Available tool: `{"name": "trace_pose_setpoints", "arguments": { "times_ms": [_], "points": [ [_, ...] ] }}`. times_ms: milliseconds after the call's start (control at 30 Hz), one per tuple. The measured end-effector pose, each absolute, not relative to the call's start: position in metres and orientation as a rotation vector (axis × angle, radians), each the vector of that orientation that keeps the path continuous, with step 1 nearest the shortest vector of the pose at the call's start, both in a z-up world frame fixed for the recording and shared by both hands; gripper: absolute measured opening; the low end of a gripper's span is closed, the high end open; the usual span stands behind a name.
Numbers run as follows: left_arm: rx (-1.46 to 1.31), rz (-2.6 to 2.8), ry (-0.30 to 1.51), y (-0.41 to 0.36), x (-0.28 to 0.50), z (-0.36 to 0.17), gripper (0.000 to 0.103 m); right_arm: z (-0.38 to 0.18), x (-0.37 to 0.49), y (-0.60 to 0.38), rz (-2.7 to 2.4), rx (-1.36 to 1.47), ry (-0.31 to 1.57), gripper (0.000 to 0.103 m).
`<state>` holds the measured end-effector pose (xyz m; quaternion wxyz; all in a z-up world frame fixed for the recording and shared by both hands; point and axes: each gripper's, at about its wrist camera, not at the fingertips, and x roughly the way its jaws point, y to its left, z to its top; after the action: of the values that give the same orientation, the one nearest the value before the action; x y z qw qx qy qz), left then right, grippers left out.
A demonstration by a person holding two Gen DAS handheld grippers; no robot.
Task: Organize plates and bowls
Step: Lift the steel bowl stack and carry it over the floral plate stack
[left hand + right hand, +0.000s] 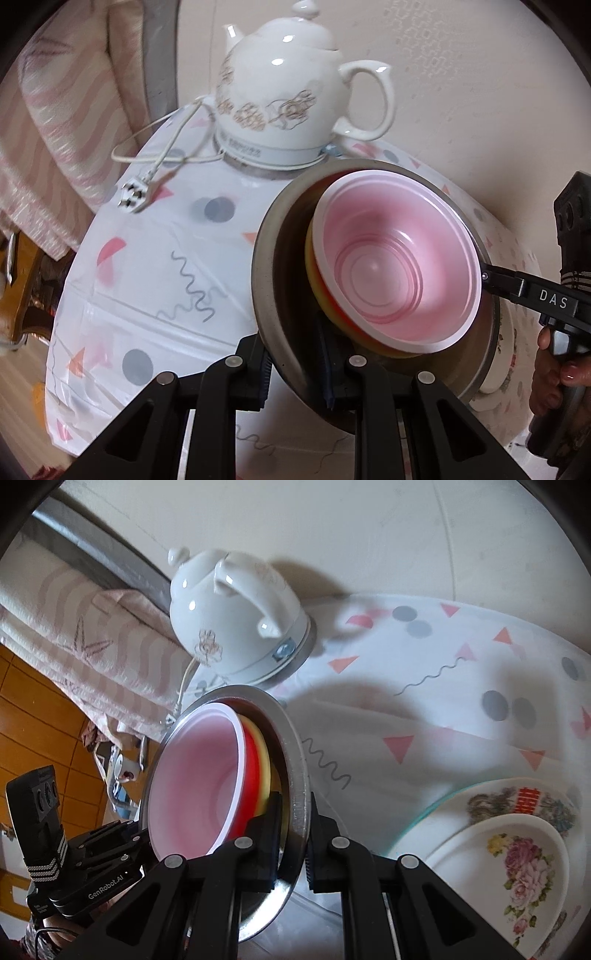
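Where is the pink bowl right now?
The pink bowl sits nested on a yellow and a red bowl inside the metal basin, which both grippers clamp by its rim in front of the white kettle.

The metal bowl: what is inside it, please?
Inside the metal bowl sits a pink bowl, nested in a red and a yellow bowl. Anything beneath them is covered.

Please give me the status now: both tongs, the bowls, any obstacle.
Left tongs and right tongs shut on metal bowl rim. Pink bowl nested inside, stack tilted. White kettle close behind.
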<state>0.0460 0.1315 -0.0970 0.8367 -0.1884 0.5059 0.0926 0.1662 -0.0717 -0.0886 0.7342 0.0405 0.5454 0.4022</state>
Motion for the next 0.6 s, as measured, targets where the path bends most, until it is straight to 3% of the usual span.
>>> {"name": "trace_pose_setpoints", "arguments": {
  "times_ms": [600],
  "points": [
    [-0.223, -0.060, 1.044, 0.050, 0.098, -0.063, 0.021, -0.062, 0.159, -0.187, 0.657, 0.278, 1.092, 0.011]
  ]
}}
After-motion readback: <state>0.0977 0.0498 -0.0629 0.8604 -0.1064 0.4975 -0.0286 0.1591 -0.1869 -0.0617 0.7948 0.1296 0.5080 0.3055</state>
